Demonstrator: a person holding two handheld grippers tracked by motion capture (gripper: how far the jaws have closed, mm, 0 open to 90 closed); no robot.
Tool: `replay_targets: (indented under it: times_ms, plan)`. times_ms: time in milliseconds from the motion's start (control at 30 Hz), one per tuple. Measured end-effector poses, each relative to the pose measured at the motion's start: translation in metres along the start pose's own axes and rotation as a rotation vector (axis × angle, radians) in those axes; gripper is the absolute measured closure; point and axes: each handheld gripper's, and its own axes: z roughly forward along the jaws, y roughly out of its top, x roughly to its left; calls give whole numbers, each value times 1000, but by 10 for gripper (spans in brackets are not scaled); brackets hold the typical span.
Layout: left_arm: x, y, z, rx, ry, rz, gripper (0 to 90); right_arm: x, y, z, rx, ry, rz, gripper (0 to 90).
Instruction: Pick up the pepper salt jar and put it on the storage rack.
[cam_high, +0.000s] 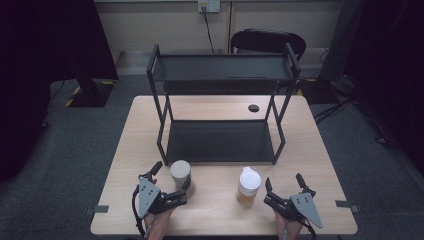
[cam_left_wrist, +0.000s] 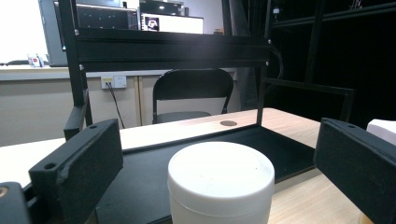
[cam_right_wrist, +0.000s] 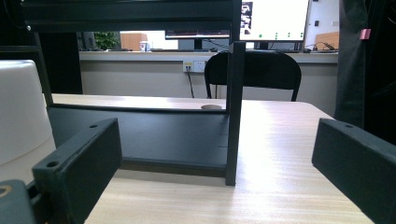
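Two jars stood on my worktop in front of the black rack: a grey-lidded jar at the left and a white-lidded jar with amber contents at the right. My left claw was spread around the grey-lidded jar without touching it. My right claw was spread too, empty, just right of the white-lidded jar.

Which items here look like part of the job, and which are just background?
Likely in play:
white-lidded jar between the open left gripper jaws
amber jar beside the open right gripper
black two-tier shelf

Background:
chair
wall socket
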Motion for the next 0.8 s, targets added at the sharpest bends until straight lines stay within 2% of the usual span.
replay_targets:
  times_ms: [400, 700, 800]
  plan:
    - [-2, -6, 11, 52, 1, -16, 30, 0, 0, 0, 0, 0, 0, 2]
    - [-1, -13, 14, 83, 3, -37, 119, 0, 0, 0, 0, 0, 0, 2]
    - [-1, -12, 16, 107, -5, -24, 144, 0, 0, 0, 0, 0, 0, 2]
